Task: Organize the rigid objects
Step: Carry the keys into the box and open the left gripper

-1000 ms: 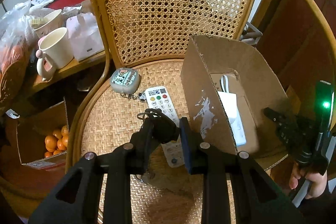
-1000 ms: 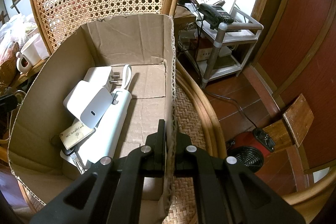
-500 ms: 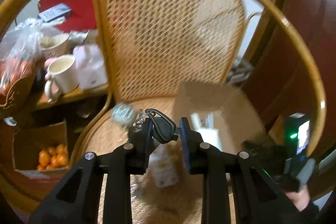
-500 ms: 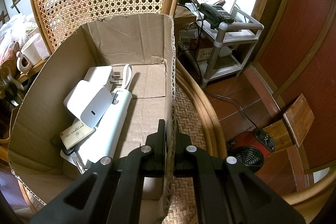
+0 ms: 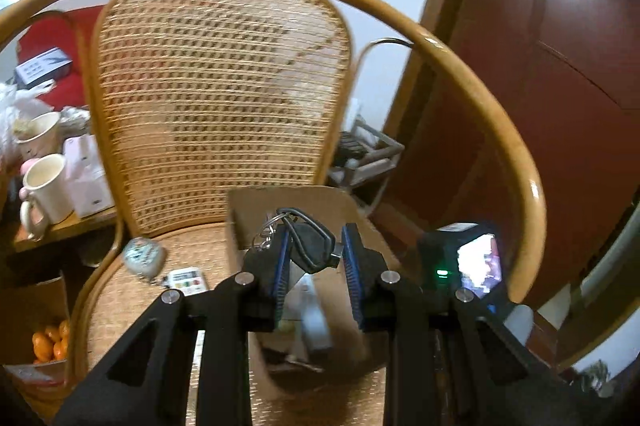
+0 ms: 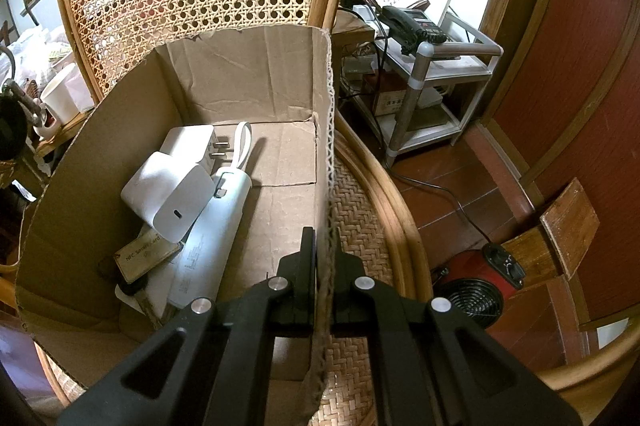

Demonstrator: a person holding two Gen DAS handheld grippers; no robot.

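Observation:
My left gripper [image 5: 314,252] is shut on a black car key with a key ring [image 5: 310,246] and holds it in the air above the open cardboard box [image 5: 248,214] on the rattan chair seat. My right gripper [image 6: 325,258] is shut on the box's right wall [image 6: 323,130]. Inside the box lie two white chargers [image 6: 168,190], a white power bank [image 6: 212,242] and a tan NFC card tag [image 6: 146,256]. A white remote [image 5: 186,280] and a round pale keychain pouch [image 5: 144,254] lie on the seat left of the box.
The chair's cane back [image 5: 216,86] and curved arm rail [image 5: 460,66] surround the seat. A side table at left holds mugs [image 5: 46,186]; a box of oranges [image 5: 50,342] sits below. A metal shelf with a phone [image 6: 412,22] and a red fan heater [image 6: 476,286] stand at right.
My left gripper lifted the key off the seat and carried it up and right, over the box. My right gripper and the box stayed still.

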